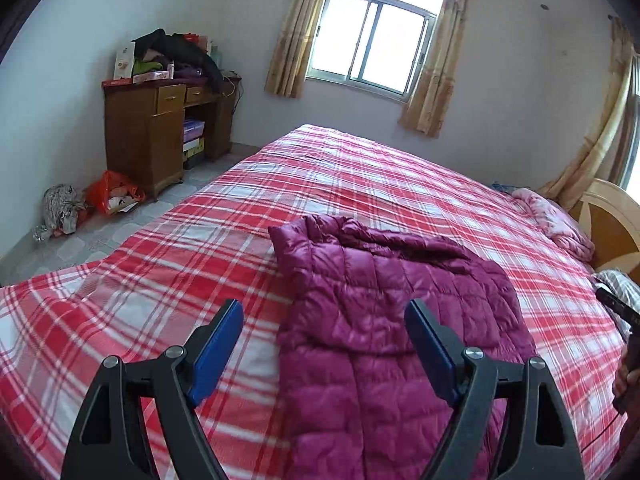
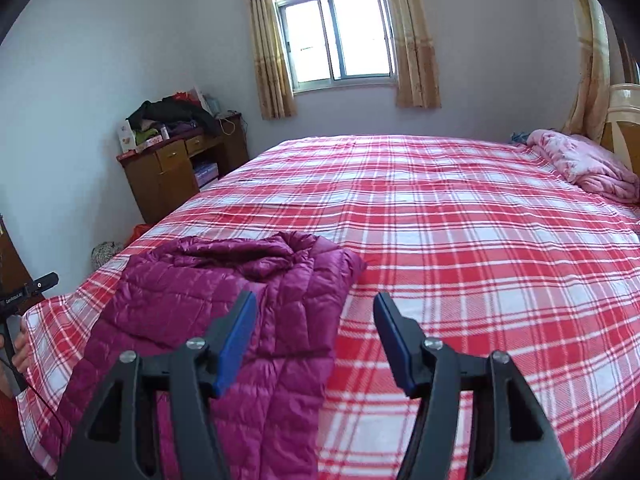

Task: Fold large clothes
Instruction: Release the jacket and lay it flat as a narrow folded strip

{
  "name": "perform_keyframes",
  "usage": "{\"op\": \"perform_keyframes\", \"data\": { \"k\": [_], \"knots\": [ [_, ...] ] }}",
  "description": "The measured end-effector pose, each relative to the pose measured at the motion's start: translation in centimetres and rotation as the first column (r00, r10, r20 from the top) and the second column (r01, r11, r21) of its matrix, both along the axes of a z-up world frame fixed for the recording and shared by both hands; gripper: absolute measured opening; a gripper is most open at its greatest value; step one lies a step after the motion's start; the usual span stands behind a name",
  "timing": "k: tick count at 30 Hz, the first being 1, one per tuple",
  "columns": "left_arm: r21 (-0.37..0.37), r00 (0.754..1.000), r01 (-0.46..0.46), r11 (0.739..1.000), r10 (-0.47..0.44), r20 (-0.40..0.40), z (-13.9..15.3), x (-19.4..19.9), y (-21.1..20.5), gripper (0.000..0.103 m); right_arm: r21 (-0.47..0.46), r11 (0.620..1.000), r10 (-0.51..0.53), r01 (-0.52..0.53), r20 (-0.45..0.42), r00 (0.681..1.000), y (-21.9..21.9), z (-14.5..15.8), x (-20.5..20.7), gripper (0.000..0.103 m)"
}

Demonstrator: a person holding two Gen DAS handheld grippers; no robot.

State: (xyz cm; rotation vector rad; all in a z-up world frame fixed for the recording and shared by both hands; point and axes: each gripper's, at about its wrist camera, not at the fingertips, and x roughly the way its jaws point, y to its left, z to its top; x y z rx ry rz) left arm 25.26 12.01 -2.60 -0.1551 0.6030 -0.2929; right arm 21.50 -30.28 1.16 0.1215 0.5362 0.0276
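Note:
A magenta quilted puffer jacket [image 1: 384,320] lies partly folded on the red and white plaid bed [image 1: 360,184]. It also shows in the right wrist view [image 2: 224,304]. My left gripper [image 1: 324,312] is open and empty, held above the jacket's left edge. My right gripper [image 2: 316,304] is open and empty, held above the jacket's right edge and the bed [image 2: 460,220]. The other gripper shows at the right edge of the left wrist view [image 1: 618,308] and at the left edge of the right wrist view [image 2: 28,290].
A pink folded blanket [image 2: 584,160] lies by the wooden headboard [image 2: 620,120]. A wooden desk [image 1: 160,136] piled with clothes stands at the far wall. Bags [image 1: 112,194] lie on the tiled floor beside it. A curtained window [image 2: 336,36] is behind the bed.

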Motion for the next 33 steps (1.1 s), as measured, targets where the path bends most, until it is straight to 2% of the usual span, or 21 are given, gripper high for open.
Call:
{"op": "perform_keyframes", "data": {
  "k": [4, 8, 10, 14, 16, 18, 19, 22, 27, 29, 33],
  "knots": [
    [0.021, 0.999, 0.040, 0.999, -0.039, -0.035, -1.0, -6.0, 1.8, 0.083, -0.010, 1.000, 0.002, -0.002, -0.024, 1.000, -0.6, -0.7, -5.3, 0.070],
    [0.018, 0.992, 0.096, 0.995, -0.095, -0.080, -3.2, -10.2, 2.2, 0.083, -0.015, 1.000, 0.007, -0.008, -0.080, 0.997, -0.1, -3.4, -9.2, 0.070],
    [0.064, 0.989, 0.105, 0.992, -0.097, -0.109, -4.8, -11.6, 1.9, 0.083, -0.013, 1.000, 0.007, -0.009, -0.114, 0.993, 0.4, -5.0, -10.6, 0.070],
    [0.123, 0.976, 0.120, 0.985, -0.094, -0.197, -8.3, -13.3, 1.1, 0.083, 0.038, 0.999, 0.020, -0.013, -0.183, 0.983, 0.9, -8.2, -13.1, 0.070],
    [0.112, 0.968, 0.124, 0.986, -0.096, -0.232, -9.7, -14.2, 1.0, 0.083, 0.062, 0.998, 0.038, -0.025, -0.205, 0.978, 1.2, -9.4, -13.9, 0.070],
    [0.099, 0.956, 0.130, 0.987, -0.099, -0.277, -11.0, -14.4, 0.8, 0.083, 0.047, 0.999, 0.038, -0.028, -0.230, 0.972, 1.6, -10.3, -14.5, 0.070],
    [0.119, 0.965, 0.118, 0.986, -0.086, -0.246, -11.0, -14.9, 0.7, 0.083, 0.037, 0.999, 0.033, -0.025, -0.239, 0.970, 1.8, -10.7, -14.7, 0.070],
    [0.143, 0.961, 0.147, 0.979, -0.107, -0.253, -10.9, -15.9, 0.2, 0.083, 0.045, 0.999, 0.034, -0.022, -0.264, 0.964, 2.0, -11.9, -15.2, 0.070],
    [0.122, 0.957, 0.165, 0.979, -0.129, -0.260, -10.9, -17.0, -0.1, 0.083, 0.112, 0.994, 0.048, -0.013, -0.312, 0.949, 1.9, -14.2, -15.8, 0.070],
    [0.103, 0.948, 0.188, 0.977, -0.153, -0.280, -10.9, -17.2, -0.4, 0.083, 0.078, 0.997, 0.045, -0.023, -0.298, 0.953, 2.6, -14.3, -16.3, 0.070],
    [0.083, 0.938, 0.187, 0.979, -0.153, -0.310, -12.0, -17.2, -0.4, 0.070, 0.056, 0.996, 0.085, -0.071, -0.307, 0.948, 3.6, -14.2, -16.5, 0.071]
  ]
}}
